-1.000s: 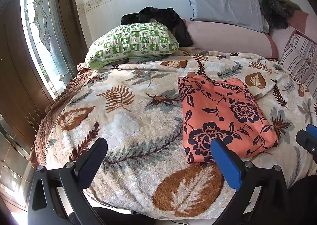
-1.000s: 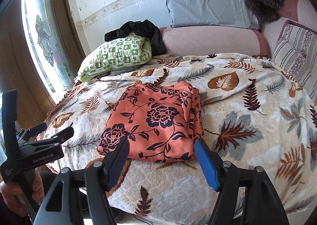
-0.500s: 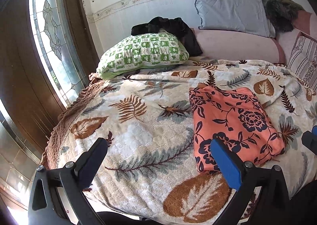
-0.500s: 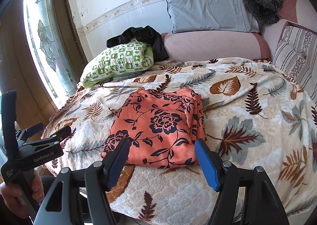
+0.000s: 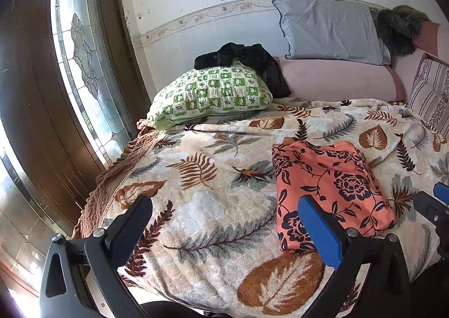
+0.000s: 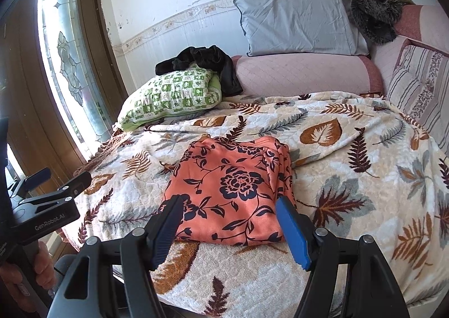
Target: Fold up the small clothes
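Observation:
An orange garment with dark flowers (image 6: 233, 189) lies folded into a flat rectangle on the leaf-patterned blanket (image 6: 350, 172); the left wrist view shows the same garment (image 5: 331, 189) right of centre. My right gripper (image 6: 230, 231) hangs open just short of the garment's near edge, with nothing between its fingers. My left gripper (image 5: 224, 231) is open too, above the blanket to the left of the garment and apart from it. In the right wrist view the left gripper (image 6: 45, 191) shows at the far left, held by a hand.
A green checked pillow (image 5: 213, 93) with a black garment (image 5: 247, 60) on it lies at the back left. A grey pillow (image 6: 297, 23) and pink bolster (image 6: 306, 74) line the wall. A wooden door with patterned glass (image 5: 81, 65) stands left. The blanket's front edge drops off below the grippers.
The left gripper has risen and tilted up, so more wall and door show and the garment sits lower right. The right gripper has barely moved. Both stay open.

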Demonstrator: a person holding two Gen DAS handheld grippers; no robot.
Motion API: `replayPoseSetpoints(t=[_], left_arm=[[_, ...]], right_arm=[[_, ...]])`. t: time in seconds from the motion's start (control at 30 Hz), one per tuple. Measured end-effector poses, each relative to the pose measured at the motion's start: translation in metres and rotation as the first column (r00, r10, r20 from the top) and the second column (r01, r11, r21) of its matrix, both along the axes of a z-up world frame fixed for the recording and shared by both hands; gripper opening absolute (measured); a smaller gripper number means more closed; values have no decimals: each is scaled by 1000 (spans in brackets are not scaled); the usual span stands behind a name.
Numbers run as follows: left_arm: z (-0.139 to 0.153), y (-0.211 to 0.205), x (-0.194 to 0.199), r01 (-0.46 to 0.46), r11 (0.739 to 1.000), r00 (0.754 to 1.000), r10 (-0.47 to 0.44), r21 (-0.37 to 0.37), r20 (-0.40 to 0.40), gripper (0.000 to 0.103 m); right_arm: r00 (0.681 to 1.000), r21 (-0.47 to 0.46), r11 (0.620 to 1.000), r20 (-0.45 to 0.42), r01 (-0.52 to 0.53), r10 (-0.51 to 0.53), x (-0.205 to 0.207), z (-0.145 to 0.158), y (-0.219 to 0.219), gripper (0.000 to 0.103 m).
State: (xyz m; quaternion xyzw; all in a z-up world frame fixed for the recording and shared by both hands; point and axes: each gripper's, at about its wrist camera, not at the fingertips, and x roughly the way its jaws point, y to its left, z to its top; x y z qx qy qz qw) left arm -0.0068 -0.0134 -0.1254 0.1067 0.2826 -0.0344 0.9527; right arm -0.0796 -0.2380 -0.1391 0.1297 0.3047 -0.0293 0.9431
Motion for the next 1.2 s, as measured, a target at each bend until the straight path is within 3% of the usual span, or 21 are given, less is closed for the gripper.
replayPoseSetpoints(t=[1.2], left_arm=[[8,12,4,49,994,998,-53,-93,-39,103]], right_arm=[[1000,-34,999,-26,9,-10,21,3,23,72]])
